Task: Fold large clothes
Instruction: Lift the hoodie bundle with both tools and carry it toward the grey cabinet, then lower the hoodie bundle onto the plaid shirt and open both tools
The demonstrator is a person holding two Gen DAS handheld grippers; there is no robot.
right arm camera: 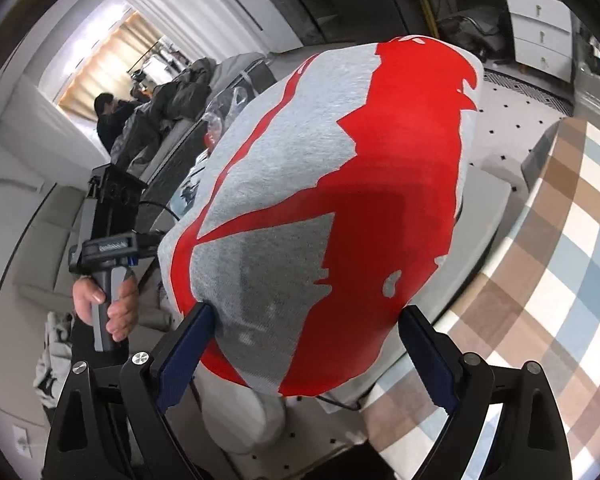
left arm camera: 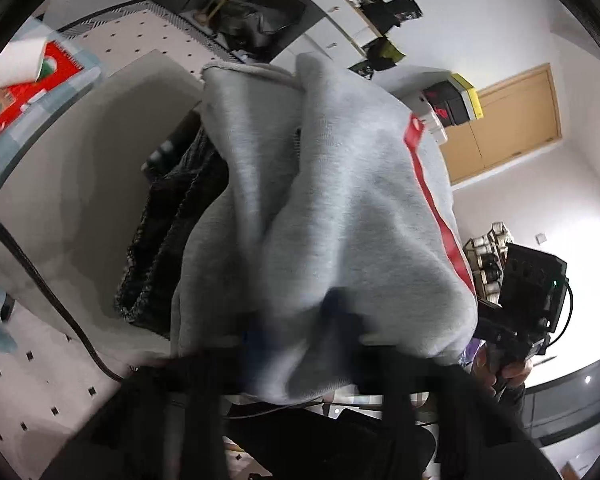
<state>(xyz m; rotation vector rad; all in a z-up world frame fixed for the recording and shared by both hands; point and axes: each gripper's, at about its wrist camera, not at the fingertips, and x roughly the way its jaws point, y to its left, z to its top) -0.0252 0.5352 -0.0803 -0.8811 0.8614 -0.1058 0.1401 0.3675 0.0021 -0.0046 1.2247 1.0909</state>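
Observation:
A grey sweatshirt (left arm camera: 332,200) with a red stripe hangs bunched in the left wrist view. My left gripper (left arm camera: 300,330) is shut on a fold of it at the lower edge, its fingertips blurred and partly buried in cloth. In the right wrist view the same sweatshirt (right arm camera: 340,184) shows a large red print and bulges between the blue pads (right arm camera: 188,344) of my right gripper (right arm camera: 306,346), which stands wide open; the cloth brushes the left pad without being pinched. A hand (right arm camera: 108,308) holds the left gripper's handle at the left.
A dark knitted garment (left arm camera: 168,240) lies on a white surface (left arm camera: 80,152) behind the sweatshirt. A black cable (left arm camera: 40,276) crosses the left side. A checked tablecloth (right arm camera: 560,248) covers the table on the right. A person (right arm camera: 108,120) stands far back by a heap of clothes.

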